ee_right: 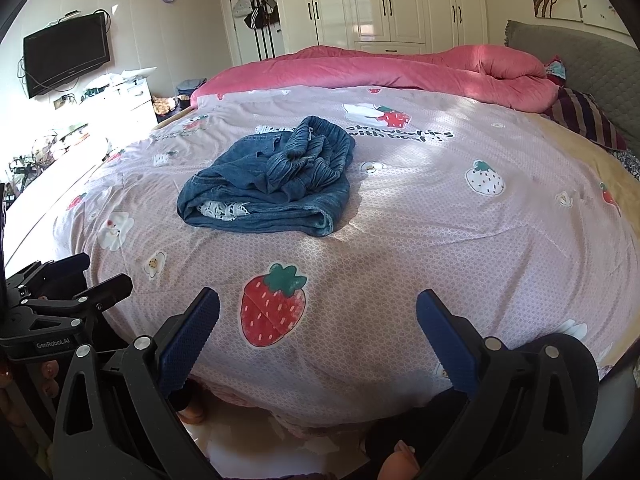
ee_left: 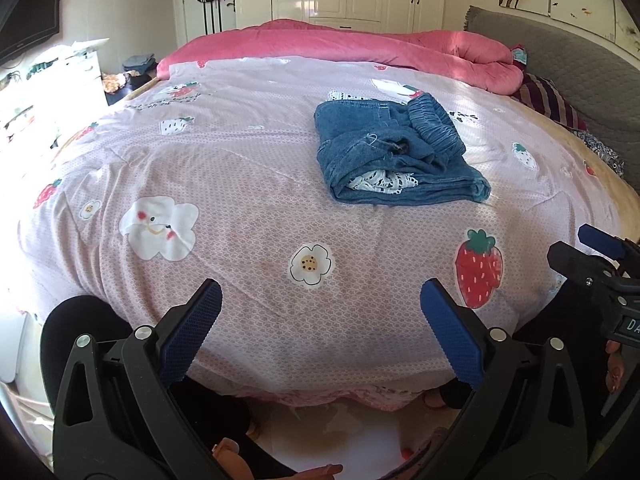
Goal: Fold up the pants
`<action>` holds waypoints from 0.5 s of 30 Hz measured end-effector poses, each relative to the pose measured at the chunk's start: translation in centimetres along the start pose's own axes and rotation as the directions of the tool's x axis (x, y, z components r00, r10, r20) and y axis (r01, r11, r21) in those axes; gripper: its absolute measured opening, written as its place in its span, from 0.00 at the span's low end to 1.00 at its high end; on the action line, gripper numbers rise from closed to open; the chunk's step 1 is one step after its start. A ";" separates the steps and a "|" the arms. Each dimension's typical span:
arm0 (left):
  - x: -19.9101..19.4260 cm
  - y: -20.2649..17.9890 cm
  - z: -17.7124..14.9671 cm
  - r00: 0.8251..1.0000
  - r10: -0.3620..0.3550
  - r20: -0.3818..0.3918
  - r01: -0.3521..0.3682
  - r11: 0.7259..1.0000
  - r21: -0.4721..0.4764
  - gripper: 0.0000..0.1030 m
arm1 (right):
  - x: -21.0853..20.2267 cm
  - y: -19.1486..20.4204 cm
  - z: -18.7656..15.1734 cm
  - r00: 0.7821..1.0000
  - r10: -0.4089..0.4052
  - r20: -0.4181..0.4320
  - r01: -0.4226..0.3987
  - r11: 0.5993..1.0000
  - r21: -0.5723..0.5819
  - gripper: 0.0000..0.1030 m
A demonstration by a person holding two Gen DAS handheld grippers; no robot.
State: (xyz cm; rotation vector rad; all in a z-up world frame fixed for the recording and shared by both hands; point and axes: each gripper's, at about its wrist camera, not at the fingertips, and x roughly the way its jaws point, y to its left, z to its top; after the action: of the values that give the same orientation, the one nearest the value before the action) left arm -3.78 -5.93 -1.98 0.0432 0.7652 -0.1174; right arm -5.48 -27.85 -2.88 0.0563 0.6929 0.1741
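Blue denim pants (ee_left: 394, 152) lie in a folded bundle on the pink patterned bedspread (ee_left: 240, 184), with white lace showing at the front and the ruched waistband on top. They also show in the right wrist view (ee_right: 272, 182). My left gripper (ee_left: 320, 300) is open and empty, held low over the bed's near edge, well short of the pants. My right gripper (ee_right: 318, 308) is open and empty too, over the near edge above a strawberry print. The right gripper shows at the right edge of the left wrist view (ee_left: 592, 256).
A pink quilt (ee_left: 340, 42) is bunched along the far side of the bed, with a striped pillow (ee_left: 548, 100) and grey headboard (ee_left: 568, 56) at the right. White wardrobes (ee_right: 400, 0), a wall television (ee_right: 66, 54) and a cluttered white dresser (ee_right: 120, 96) stand beyond.
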 end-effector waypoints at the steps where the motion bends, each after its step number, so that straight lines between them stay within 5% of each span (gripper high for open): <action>1: 0.0 0.0 0.0 1.000 0.001 0.001 -0.001 1.000 0.001 0.91 | 0.0 0.0 0.0 1.000 -0.001 -0.001 0.001 1.000 0.000 0.96; 15: 0.3 0.3 0.0 1.000 -0.004 -0.015 0.004 1.000 -0.015 0.91 | 0.5 -0.4 0.1 1.000 -0.002 -0.012 0.002 1.000 0.006 0.96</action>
State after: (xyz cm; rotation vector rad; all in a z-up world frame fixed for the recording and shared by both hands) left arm -3.53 -5.70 -2.25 0.0287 0.7813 -0.1151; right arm -4.99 -28.15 -3.17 0.0607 0.7055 0.1705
